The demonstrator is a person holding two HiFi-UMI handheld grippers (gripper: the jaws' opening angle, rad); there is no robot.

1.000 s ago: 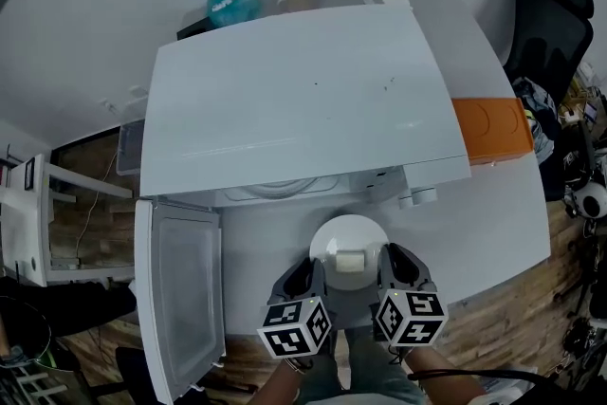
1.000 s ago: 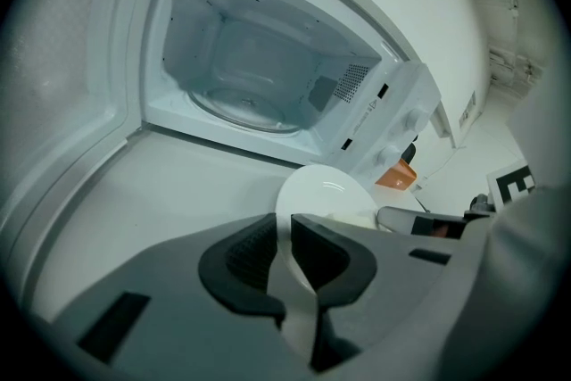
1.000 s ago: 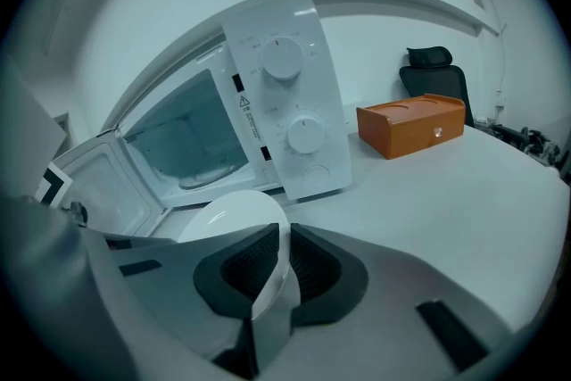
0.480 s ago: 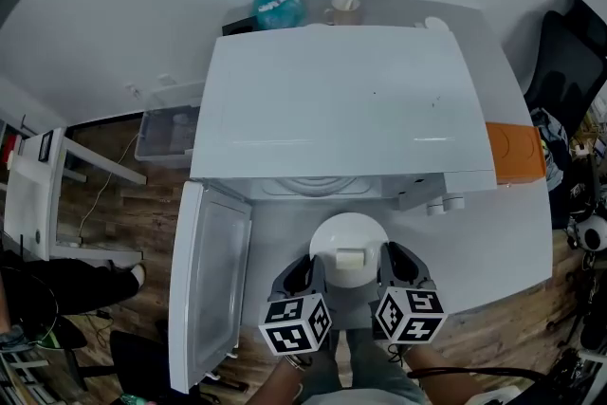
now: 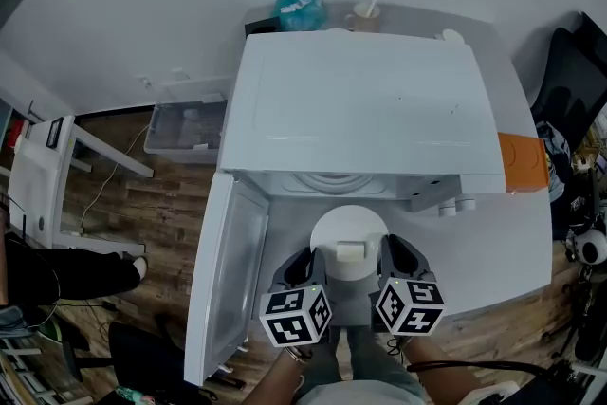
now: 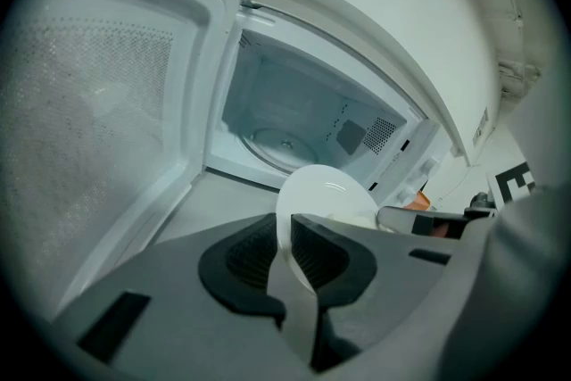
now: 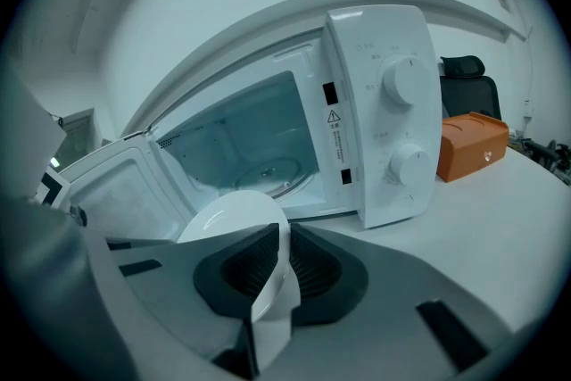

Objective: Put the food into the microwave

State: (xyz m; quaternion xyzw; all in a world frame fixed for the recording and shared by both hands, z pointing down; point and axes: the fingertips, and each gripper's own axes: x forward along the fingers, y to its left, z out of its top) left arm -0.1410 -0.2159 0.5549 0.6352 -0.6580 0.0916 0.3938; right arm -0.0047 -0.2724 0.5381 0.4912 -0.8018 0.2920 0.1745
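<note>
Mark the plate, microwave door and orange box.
plate [image 5: 349, 223], head view, bare far part.
door [image 5: 235, 275], head view, inner panel.
orange box [image 7: 471, 143], right gripper view, front face.

No word, brand or number is legible anywhere in your views. In the right gripper view, the microwave control panel [image 7: 379, 129] carries one warning triangle [image 7: 333, 115] at its door-side edge. Under it are lines of fine print [image 7: 336, 138], too small to read. There is faint print at the panel's top and faint marks round the upper dial [image 7: 399, 80] and lower dial [image 7: 409, 163], all unreadable. In the head view, the left marker cube [image 5: 296, 316] and right marker cube [image 5: 410, 306] bear black-and-white square code patterns only. A marker fragment [image 6: 513, 185] shows at the left gripper view's right edge.
</note>
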